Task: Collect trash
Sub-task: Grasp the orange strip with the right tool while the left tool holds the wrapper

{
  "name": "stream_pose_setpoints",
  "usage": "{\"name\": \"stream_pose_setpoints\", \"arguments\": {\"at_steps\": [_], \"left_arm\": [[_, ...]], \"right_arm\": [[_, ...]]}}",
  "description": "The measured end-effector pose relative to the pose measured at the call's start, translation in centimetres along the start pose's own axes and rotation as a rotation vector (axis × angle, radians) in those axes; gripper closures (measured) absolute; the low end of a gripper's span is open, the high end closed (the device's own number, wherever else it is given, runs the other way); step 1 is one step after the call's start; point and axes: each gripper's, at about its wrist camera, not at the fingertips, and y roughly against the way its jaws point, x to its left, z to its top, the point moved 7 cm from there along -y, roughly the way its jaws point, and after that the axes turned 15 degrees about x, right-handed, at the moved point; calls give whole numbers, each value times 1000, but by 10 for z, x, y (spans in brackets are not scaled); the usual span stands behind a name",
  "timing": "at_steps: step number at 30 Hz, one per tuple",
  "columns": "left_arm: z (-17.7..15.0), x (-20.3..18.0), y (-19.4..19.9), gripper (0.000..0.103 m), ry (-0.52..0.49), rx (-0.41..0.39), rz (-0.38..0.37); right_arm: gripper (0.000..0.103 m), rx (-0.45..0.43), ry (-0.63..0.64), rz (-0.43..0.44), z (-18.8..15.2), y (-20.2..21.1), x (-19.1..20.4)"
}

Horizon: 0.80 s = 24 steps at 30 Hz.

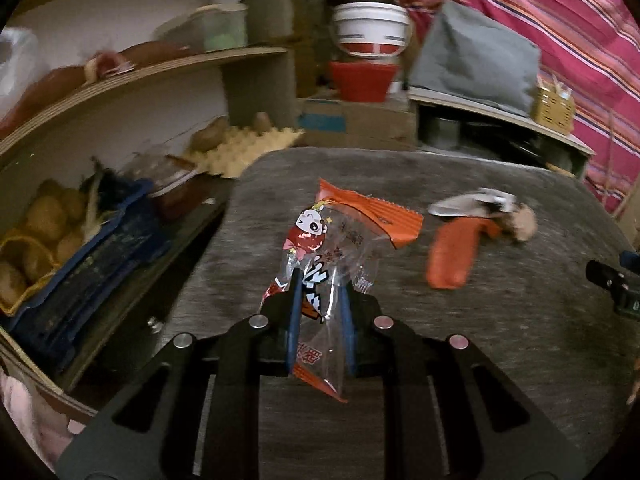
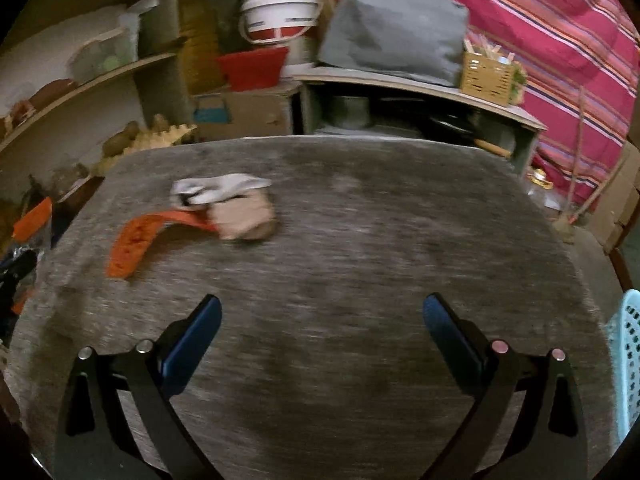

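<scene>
My left gripper is shut on a clear and orange snack wrapper with a cartoon print, held above the grey table. The wrapper sticks up past the blue pads and hangs down behind them. Further right on the table lie an orange strip, a white crumpled wrapper and a beige lump. The right wrist view shows the same orange strip, white wrapper and beige lump ahead and to the left of my right gripper, which is open with nothing between its fingers.
Wooden shelves stand left of the table, with a blue crate of potatoes and an egg tray. Behind the table are a low shelf, buckets and a striped cloth. A light blue basket is at the right edge.
</scene>
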Motion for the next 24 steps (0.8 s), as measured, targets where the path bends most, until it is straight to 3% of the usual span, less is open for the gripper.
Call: {"name": "stream_pose_setpoints", "arguments": {"at_steps": [8,14,19,24], "left_arm": [[-3,61,-15,87,46,13,74],[8,91,-19,87,98,0,57],[9,96,-29,87,130,20,22],[12,87,-24,87,102,1,31]], "right_arm": [[5,2,56,40,9,-8,68],[5,9,82,-14,16,-20,94],[5,-10,78,-12,31,-17,115],[7,53,63,-17,43,-40,132]]}}
